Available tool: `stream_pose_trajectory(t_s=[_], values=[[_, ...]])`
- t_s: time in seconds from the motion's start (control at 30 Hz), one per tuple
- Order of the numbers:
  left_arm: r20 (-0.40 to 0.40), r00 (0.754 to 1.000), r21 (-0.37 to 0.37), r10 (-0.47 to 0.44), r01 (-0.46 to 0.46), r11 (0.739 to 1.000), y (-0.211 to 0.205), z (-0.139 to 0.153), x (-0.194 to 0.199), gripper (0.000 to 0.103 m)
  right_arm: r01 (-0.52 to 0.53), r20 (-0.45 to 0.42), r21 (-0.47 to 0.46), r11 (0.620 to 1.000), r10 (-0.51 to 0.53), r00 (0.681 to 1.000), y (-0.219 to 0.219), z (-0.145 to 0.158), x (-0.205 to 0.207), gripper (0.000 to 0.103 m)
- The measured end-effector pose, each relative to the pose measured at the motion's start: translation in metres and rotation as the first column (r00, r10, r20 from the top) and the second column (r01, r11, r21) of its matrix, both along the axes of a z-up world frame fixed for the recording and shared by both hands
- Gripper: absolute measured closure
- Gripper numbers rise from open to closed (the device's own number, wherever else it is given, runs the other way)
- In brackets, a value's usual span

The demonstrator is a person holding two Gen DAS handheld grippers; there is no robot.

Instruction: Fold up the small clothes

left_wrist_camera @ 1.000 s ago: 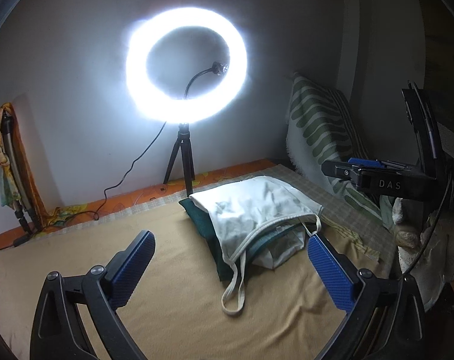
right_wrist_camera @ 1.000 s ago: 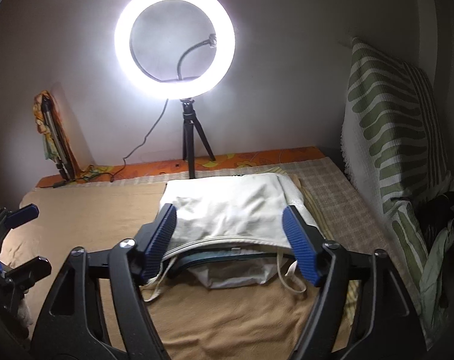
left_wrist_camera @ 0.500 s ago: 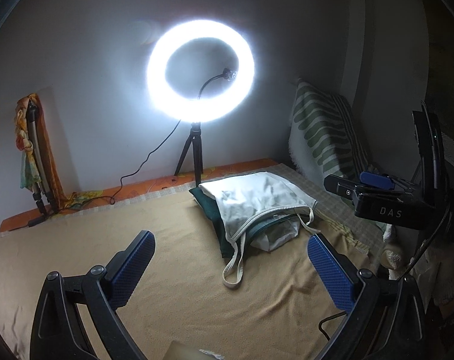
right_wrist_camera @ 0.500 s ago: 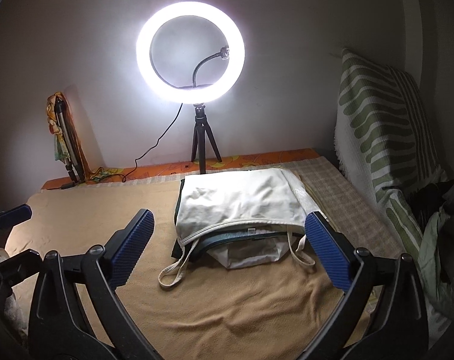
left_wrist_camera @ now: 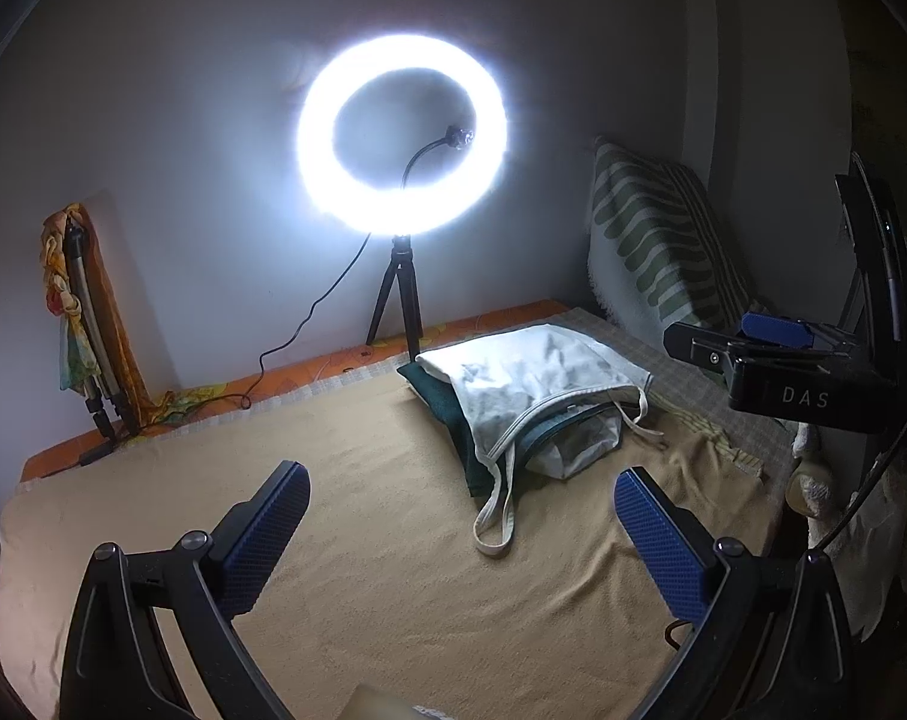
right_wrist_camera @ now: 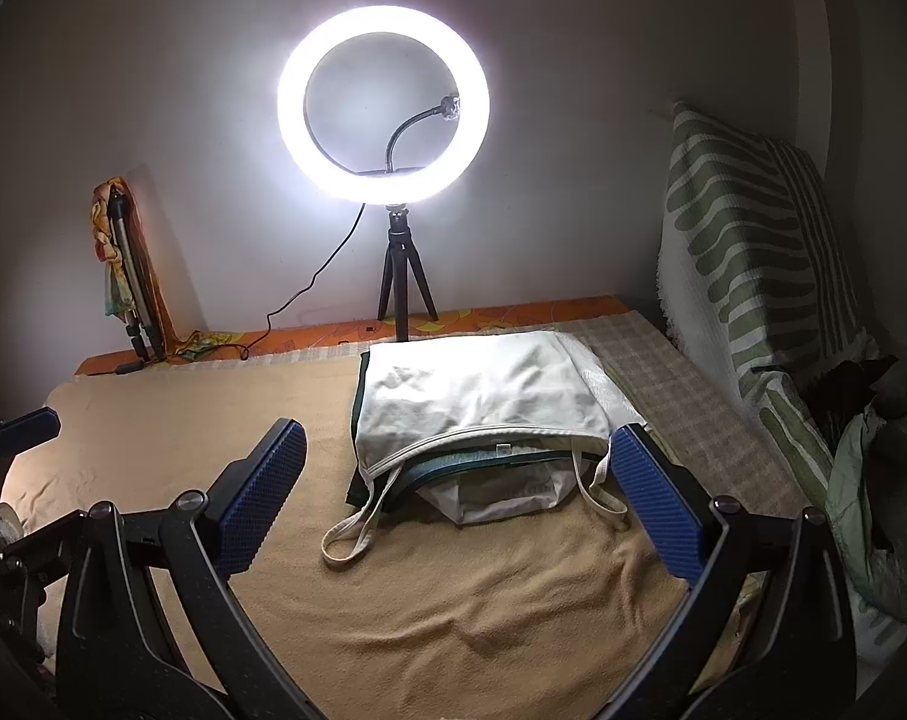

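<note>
A folded white strappy top (left_wrist_camera: 525, 378) (right_wrist_camera: 483, 390) lies on top of a small stack with a dark green garment (left_wrist_camera: 447, 414) (right_wrist_camera: 453, 461) and another white piece under it, on the tan blanket (left_wrist_camera: 393, 540) (right_wrist_camera: 453, 600). Its straps hang loose toward me. My left gripper (left_wrist_camera: 462, 516) is open and empty, held back from the stack at its left front. My right gripper (right_wrist_camera: 453, 474) is open and empty, just in front of the stack; it also shows at the right edge of the left wrist view (left_wrist_camera: 777, 360).
A lit ring light on a tripod (left_wrist_camera: 402, 132) (right_wrist_camera: 384, 105) stands behind the stack, its cable trailing left. A green striped pillow (left_wrist_camera: 657, 240) (right_wrist_camera: 753, 252) leans at the right. A folded tripod with cloth (left_wrist_camera: 81, 312) (right_wrist_camera: 123, 276) leans at the far left wall.
Both grippers have pulled back from the stack. The right gripper's jaws, narrower a second ago at the top's hem, have opened wide.
</note>
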State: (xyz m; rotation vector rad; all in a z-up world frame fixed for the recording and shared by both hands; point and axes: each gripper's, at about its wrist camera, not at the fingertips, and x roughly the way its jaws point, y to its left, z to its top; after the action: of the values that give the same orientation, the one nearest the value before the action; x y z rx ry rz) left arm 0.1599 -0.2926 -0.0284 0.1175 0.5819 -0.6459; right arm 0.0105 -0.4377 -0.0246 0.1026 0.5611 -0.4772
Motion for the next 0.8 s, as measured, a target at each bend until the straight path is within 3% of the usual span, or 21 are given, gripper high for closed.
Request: stream_pose_trajectory(t_s=[0.8], values=[[0.019, 1.0, 0.008, 0.013, -0.013, 1.0, 0.009, 0.004, -0.006, 0.0, -0.024, -0.009, -0.008, 1.0, 0.024, 1.0, 0.013, -0.003, 0.0, 0.0]])
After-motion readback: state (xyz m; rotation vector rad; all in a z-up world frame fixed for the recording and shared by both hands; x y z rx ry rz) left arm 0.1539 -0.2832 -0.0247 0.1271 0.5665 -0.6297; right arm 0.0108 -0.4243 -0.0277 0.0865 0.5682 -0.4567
